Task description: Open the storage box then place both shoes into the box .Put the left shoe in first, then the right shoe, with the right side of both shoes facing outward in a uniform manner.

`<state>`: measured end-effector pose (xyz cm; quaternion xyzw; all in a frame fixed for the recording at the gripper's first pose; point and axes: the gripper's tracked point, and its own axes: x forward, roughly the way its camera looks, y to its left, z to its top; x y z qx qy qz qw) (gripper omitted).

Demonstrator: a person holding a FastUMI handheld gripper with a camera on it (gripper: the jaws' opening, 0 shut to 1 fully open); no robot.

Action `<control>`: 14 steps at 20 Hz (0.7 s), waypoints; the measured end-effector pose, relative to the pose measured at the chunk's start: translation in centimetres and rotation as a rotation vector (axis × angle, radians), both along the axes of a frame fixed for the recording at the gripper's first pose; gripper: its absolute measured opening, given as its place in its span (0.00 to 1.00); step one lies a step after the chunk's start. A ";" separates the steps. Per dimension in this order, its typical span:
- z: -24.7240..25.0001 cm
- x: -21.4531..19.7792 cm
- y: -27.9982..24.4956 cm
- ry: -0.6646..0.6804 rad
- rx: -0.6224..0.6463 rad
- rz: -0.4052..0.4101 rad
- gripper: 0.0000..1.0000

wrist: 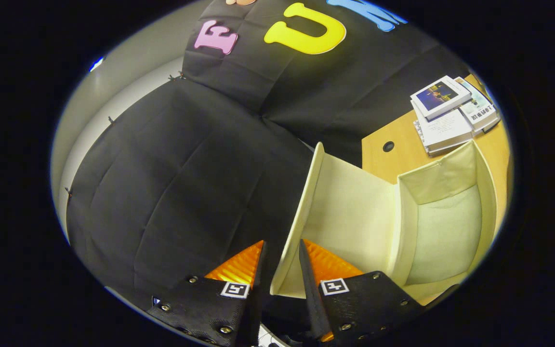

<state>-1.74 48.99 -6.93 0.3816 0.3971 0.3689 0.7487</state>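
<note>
1. The gripper [281, 260] fingers are clamping the raised lid [340, 217], which is standing beside the box mouth
2. The storage box [443, 231] interior is lying open and bare
3. Books [451, 115] are crowding the table [398, 144] beyond the box

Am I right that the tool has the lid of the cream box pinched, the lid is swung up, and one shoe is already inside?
Not quite. The gripper view shows the tool with both fingers on the raised lid of the cream box, but the box's interior holds no shoe. The rest stands.
</note>
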 end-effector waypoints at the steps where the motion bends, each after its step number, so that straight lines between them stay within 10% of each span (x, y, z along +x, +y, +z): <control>1: 0.0 0.2 -0.4 -0.012 -0.010 -0.001 0.39; 2: 0.0 0.2 -0.8 -0.031 -0.014 -0.003 0.43; 4: -0.3 0.7 -2.0 -0.064 -0.047 -0.021 0.99; 14: -1.3 3.7 -13.9 -0.223 -0.267 -0.130 0.97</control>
